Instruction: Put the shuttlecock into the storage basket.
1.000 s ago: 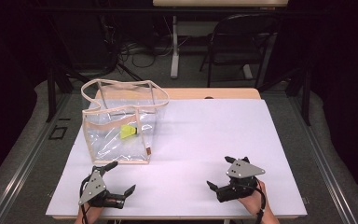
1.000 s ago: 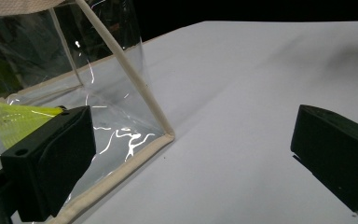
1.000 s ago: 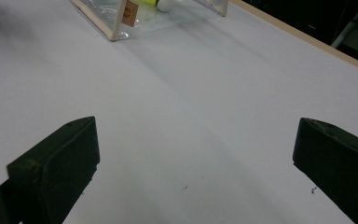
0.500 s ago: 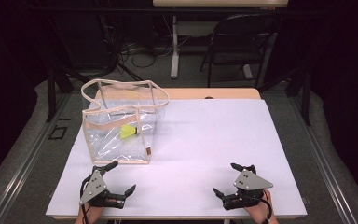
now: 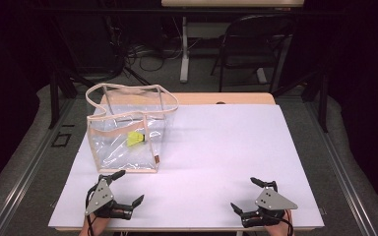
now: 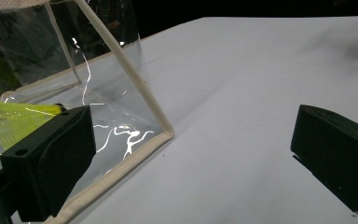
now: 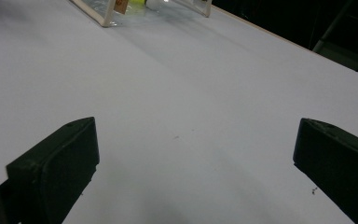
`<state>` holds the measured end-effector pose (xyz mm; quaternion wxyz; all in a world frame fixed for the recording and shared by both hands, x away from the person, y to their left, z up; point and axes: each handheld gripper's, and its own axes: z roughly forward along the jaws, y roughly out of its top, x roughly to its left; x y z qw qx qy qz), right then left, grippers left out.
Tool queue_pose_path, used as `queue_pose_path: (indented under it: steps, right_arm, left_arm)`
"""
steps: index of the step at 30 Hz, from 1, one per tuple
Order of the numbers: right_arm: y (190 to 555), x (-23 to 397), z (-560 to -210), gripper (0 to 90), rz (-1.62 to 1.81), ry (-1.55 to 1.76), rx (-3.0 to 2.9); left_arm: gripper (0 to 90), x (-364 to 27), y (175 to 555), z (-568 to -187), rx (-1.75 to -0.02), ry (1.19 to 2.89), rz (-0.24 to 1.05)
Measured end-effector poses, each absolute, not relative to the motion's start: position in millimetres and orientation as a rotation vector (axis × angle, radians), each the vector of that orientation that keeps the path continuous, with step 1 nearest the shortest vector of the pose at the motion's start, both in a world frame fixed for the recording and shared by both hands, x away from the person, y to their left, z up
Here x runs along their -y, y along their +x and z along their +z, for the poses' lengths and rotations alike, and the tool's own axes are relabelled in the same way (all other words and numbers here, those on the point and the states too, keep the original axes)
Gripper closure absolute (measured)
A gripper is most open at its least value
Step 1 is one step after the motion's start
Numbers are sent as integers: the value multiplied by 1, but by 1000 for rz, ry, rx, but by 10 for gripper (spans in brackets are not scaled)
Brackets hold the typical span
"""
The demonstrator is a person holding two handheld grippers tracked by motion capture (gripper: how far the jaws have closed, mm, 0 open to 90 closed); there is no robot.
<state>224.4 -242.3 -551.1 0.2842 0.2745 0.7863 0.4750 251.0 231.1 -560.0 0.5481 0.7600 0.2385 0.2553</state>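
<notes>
The left gripper (image 5: 120,189) and the right gripper (image 5: 251,197) both rest with fingers wide apart, holding nothing. The clear tote bag (image 5: 126,129) stands on the bench (image 5: 216,147) just beyond the left fingers; they should probably approach its rim slowly.

A bag (image 5: 128,132) is set on the table (image 5: 226,147), at its left half toward the far side. A small item (image 5: 134,139) is held inside the bag. The left gripper (image 5: 122,189) is placed at the near edge, just before the bag; the right gripper (image 5: 248,196) is placed at the near right, well apart from it.
</notes>
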Motion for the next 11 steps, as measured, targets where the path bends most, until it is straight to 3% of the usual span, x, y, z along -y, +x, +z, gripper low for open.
queue_pose_path:
  steps: [11]
  right_arm:
    - [225,244,-550,0,1292,724,-2087]
  left_arm:
    - [0,-230,252,-560,-562,1807,601]
